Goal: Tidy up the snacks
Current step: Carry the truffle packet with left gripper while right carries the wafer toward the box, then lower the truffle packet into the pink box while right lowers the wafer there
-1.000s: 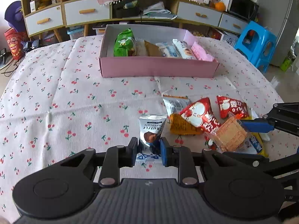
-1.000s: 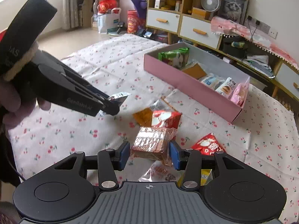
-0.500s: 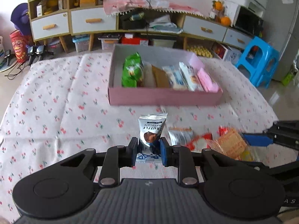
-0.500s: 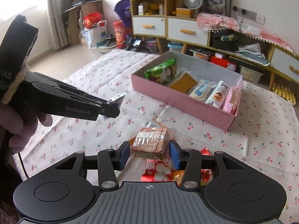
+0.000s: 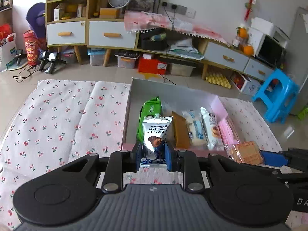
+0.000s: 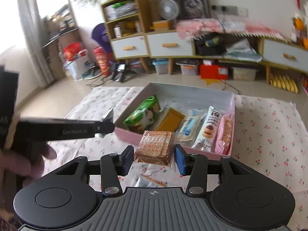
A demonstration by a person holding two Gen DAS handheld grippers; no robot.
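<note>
Snacks fill the pink box (image 5: 217,105); left tongs (image 5: 153,158) clamp a truffle packet (image 5: 156,132), right tongs (image 6: 154,158) a wafer pack (image 6: 155,147).

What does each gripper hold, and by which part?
Left gripper: silver chocolate truffle packet, by its lower end. Right gripper: clear-wrapped brown wafer block, by its sides.

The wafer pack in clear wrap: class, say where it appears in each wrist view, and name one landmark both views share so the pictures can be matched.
Left wrist view: the wafer pack sits at lower right, held by the right gripper, beside the pink box's near right corner.
Right wrist view: the same pack is at centre, between the right gripper's blue pads, in front of the box's near wall.
Shared landmark: the pink box of snacks.
</note>
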